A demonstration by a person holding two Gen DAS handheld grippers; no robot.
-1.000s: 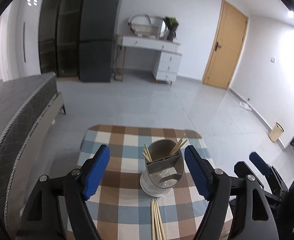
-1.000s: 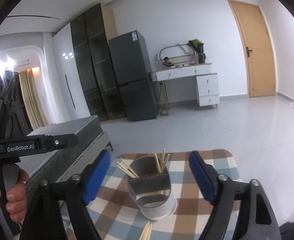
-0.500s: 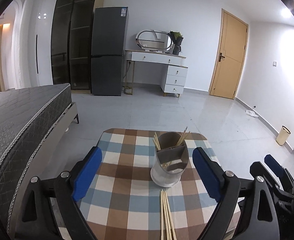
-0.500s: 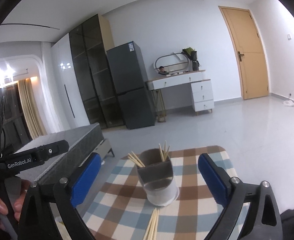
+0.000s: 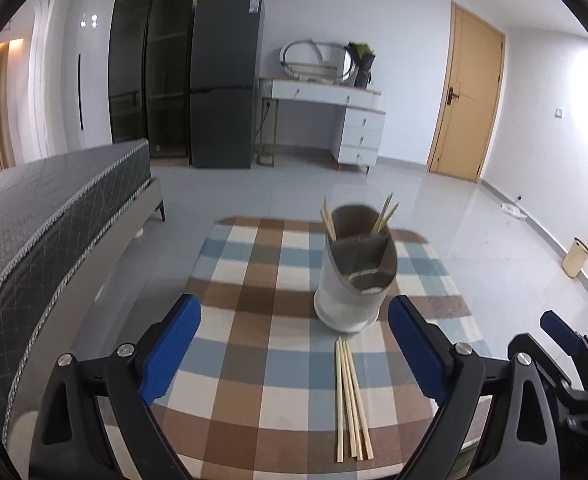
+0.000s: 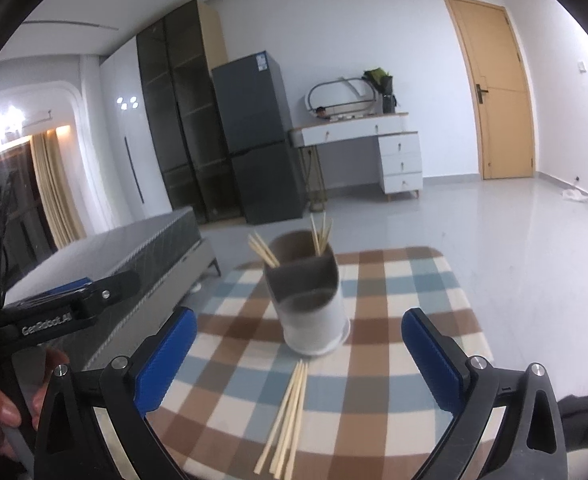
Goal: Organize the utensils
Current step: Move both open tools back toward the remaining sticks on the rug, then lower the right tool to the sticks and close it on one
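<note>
Jaws of the left gripper (image 5: 294, 344) are standing wide apart with nothing between them, having just been opening. Beyond them, a white cylindrical divided utensil holder (image 5: 354, 272) is sitting on the checked brown, blue and cream tablecloth (image 5: 246, 304), a few chopsticks poking from it. Loose pale wooden chopsticks (image 5: 350, 392) are lying bundled just before it. The right gripper (image 6: 298, 354) is likewise gaping empty, just opened wider, above those sticks.

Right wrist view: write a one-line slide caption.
Open right gripper above loose chopsticks lying before a divided utensil holder on a checked tablecloth.
</note>
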